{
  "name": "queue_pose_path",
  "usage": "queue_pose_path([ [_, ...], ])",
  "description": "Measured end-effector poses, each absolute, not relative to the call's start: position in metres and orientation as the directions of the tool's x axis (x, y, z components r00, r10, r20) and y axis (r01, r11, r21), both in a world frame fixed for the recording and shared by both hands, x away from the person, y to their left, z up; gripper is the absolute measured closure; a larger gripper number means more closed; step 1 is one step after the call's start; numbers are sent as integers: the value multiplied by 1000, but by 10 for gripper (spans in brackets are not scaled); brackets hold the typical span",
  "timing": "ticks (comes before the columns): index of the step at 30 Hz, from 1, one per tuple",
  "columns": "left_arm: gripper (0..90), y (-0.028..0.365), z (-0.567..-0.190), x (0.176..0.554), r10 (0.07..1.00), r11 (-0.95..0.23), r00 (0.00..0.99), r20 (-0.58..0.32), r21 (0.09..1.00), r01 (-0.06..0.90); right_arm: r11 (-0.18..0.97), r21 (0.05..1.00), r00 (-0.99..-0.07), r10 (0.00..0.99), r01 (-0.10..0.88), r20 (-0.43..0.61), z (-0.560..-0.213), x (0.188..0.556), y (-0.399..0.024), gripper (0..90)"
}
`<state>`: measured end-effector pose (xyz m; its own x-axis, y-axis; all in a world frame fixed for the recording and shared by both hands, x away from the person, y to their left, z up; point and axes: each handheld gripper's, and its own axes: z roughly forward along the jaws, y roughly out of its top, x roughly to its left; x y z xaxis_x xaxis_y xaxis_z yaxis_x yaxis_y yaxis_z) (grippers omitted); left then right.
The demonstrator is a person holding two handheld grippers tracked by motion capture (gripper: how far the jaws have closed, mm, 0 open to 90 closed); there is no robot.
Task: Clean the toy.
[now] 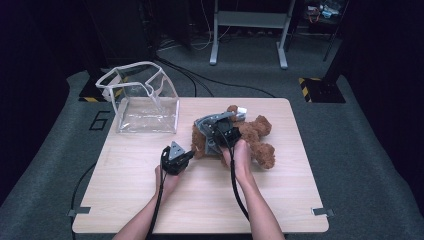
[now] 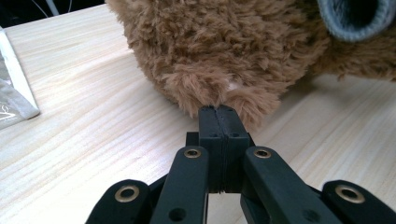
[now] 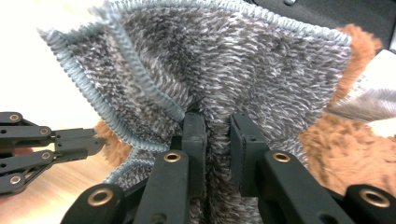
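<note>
While the brown teddy bear (image 1: 252, 137) is lying on its side near the middle of the table (image 1: 200, 200), I am pinching a fold of grey fleece cloth (image 3: 224, 70) in the right hand-held gripper (image 3: 217, 126), holding it over the bear. My left hand-held gripper (image 2: 218, 112) is sitting with its jaws pressed together, their tips nipping the fur at the bear's lower edge. A clear plastic bag (image 1: 145, 100) is standing at the table's far left corner.
</note>
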<state>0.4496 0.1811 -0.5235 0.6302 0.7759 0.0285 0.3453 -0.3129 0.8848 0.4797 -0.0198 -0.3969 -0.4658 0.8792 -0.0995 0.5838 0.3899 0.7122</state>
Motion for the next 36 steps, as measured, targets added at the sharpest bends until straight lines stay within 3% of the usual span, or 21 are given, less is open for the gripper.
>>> queue_pose_path([
  [8,900,178,-524,450,773,-327,633,35,877,352,350,757,-499,866,552,-37,-370,479,-18,772],
  [12,900,179,-523,450,771,-334,635,37,873,355,478,687,-577,810,548,-103,-383,488,9,774],
  [15,900,178,-523,449,773,-337,633,39,871,358,488,666,-568,815,564,-117,-393,494,10,781],
  [25,895,178,-524,450,772,-352,633,58,868,350,373,683,-443,893,628,-80,-389,489,-55,793],
  [29,777,180,-523,450,766,-355,641,50,864,356,317,714,-422,906,624,-33,-385,478,-71,792],
  [36,479,167,-498,443,765,-338,640,68,889,310,281,738,-385,923,613,-32,-382,464,-93,792],
])
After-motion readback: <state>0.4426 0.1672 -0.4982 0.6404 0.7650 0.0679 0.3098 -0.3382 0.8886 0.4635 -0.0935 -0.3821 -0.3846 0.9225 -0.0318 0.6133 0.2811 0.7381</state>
